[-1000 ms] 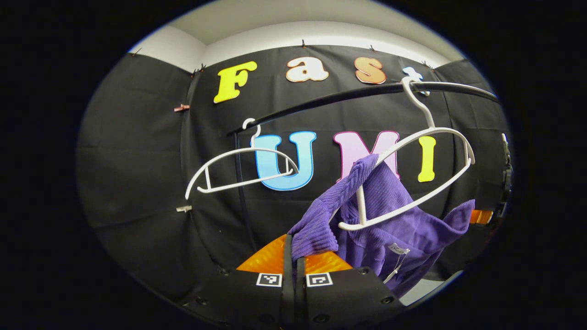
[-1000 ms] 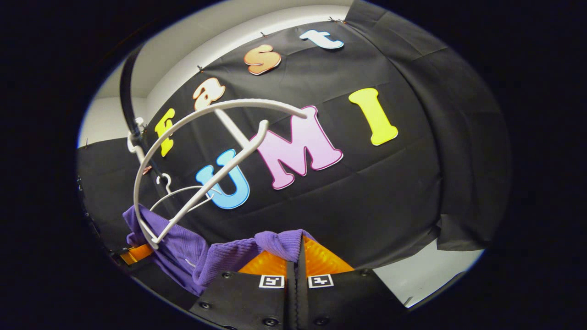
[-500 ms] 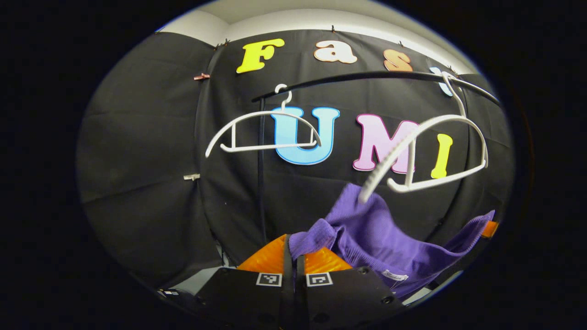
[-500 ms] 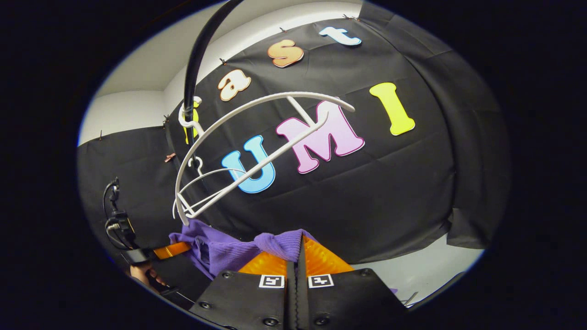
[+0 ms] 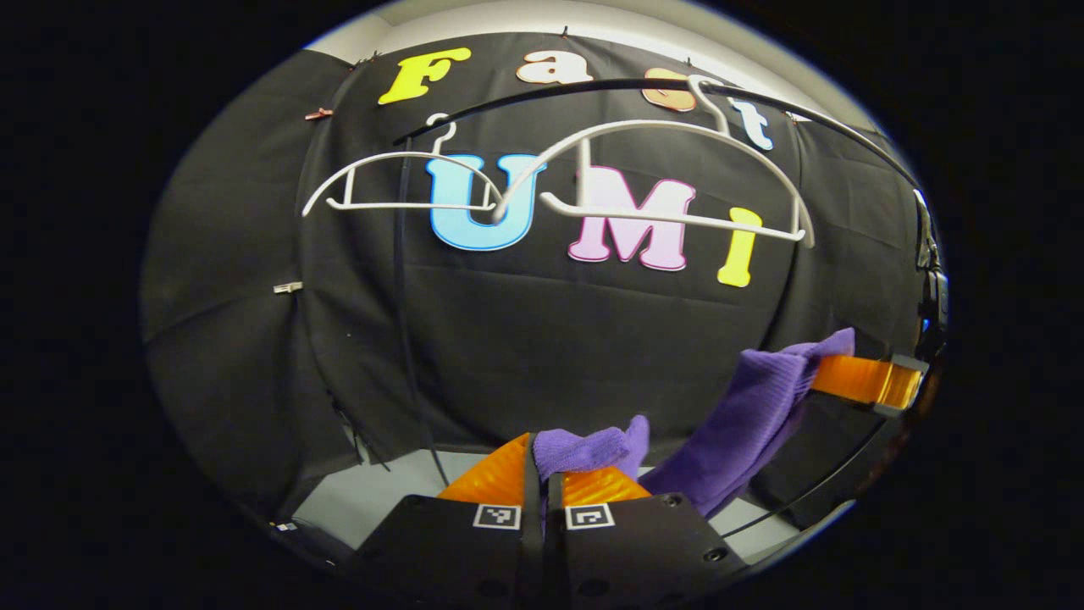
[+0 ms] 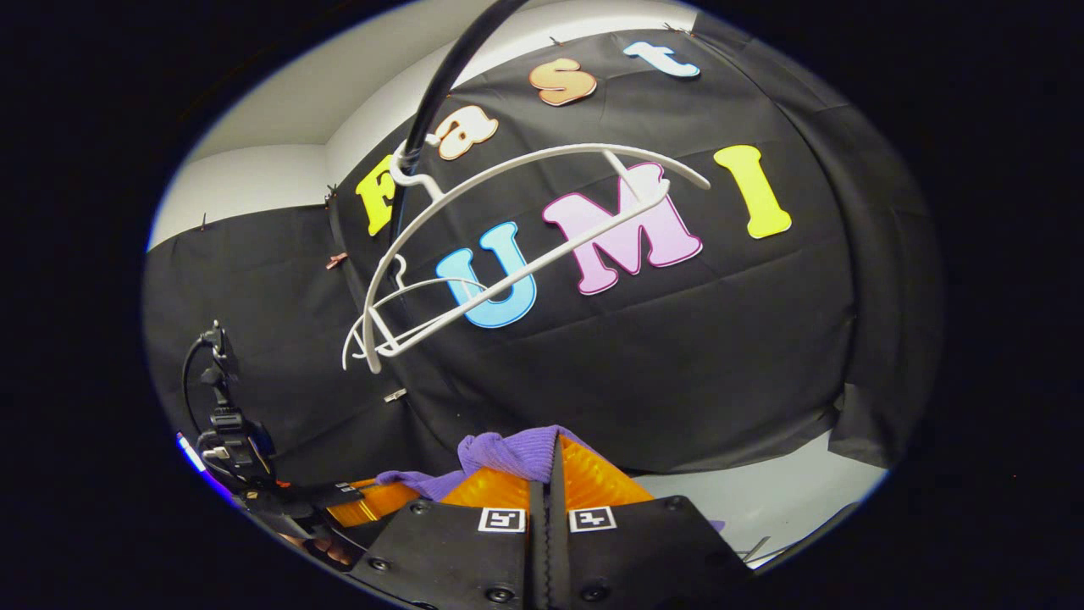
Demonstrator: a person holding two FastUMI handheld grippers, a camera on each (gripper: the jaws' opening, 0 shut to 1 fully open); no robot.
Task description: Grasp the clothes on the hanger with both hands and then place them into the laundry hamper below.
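A purple knit garment point(image 5: 745, 415) hangs free of the hangers, stretched between both grippers. My left gripper point(image 5: 543, 462) is shut on one bunched edge of it at the bottom of the left gripper view. The other gripper point(image 5: 872, 379) shows at the right of that view, pinching the cloth's far end. In the right gripper view my right gripper point(image 6: 555, 453) is shut on a fold of the purple garment point(image 6: 508, 449), and the left gripper point(image 6: 356, 508) shows low on the left. The white hanger point(image 5: 669, 169) that carried it hangs bare on the black rail point(image 5: 813, 119).
A second bare white hanger point(image 5: 398, 182) hangs further left on the rail. A black upright pole point(image 5: 402, 288) of the rack stands behind. Black cloth walls enclose the booth, with pale floor point(image 6: 762, 508) below. A cable and plug point(image 6: 224, 424) trail from the left gripper.
The garment has slid off the white hanger and come down with both grippers. The hanger has swung back level and now hangs bare well above the cloth.
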